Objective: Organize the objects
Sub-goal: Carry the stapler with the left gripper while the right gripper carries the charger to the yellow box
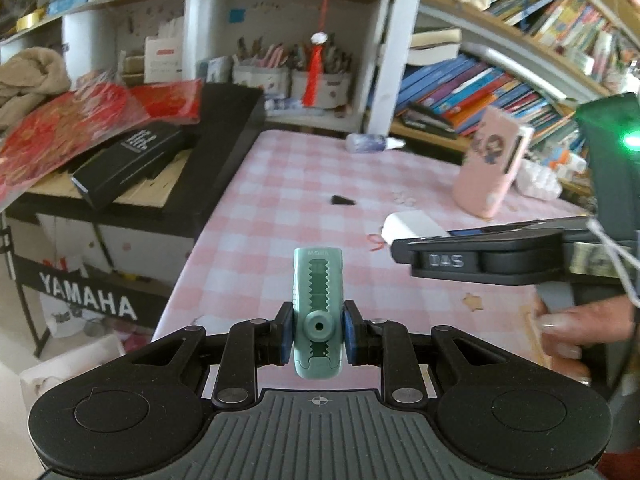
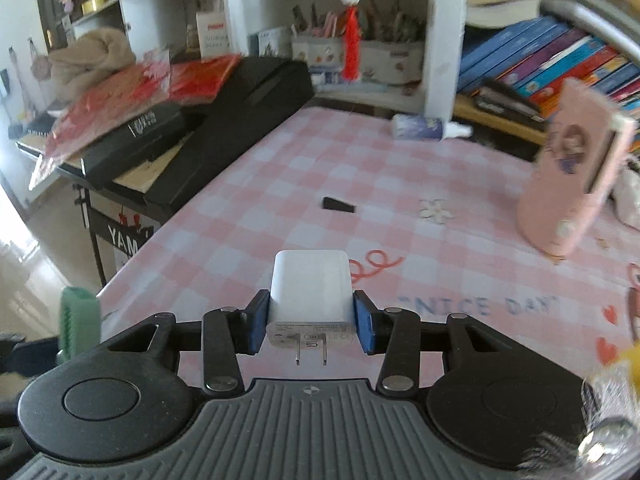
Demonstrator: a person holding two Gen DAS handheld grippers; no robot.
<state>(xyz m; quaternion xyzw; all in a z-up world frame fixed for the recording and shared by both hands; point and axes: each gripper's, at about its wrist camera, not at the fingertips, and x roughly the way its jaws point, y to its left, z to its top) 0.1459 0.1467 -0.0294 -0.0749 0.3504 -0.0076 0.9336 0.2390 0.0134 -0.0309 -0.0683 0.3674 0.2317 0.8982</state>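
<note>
Right claw (image 2: 311, 322) squeezes white plastic plug block (image 2: 310, 292), held above pink checked table cloth (image 2: 400, 168). Left claw (image 1: 316, 332) grips green toothed plastic clip (image 1: 318, 312). Keep both squeezes tight, carry slow toward pink standing holder (image 2: 576, 176), dodge small black wedge (image 2: 338, 205).

Setting: a home study or child's room. Bookshelves (image 1: 500, 80) crammed with colourful books are lining the wall, a Yamaha keyboard (image 1: 168, 152) is standing beside the worktop (image 2: 280, 168) with its pink checked cloth, and pencil holders (image 1: 292, 76) are sitting in a cubby.
</note>
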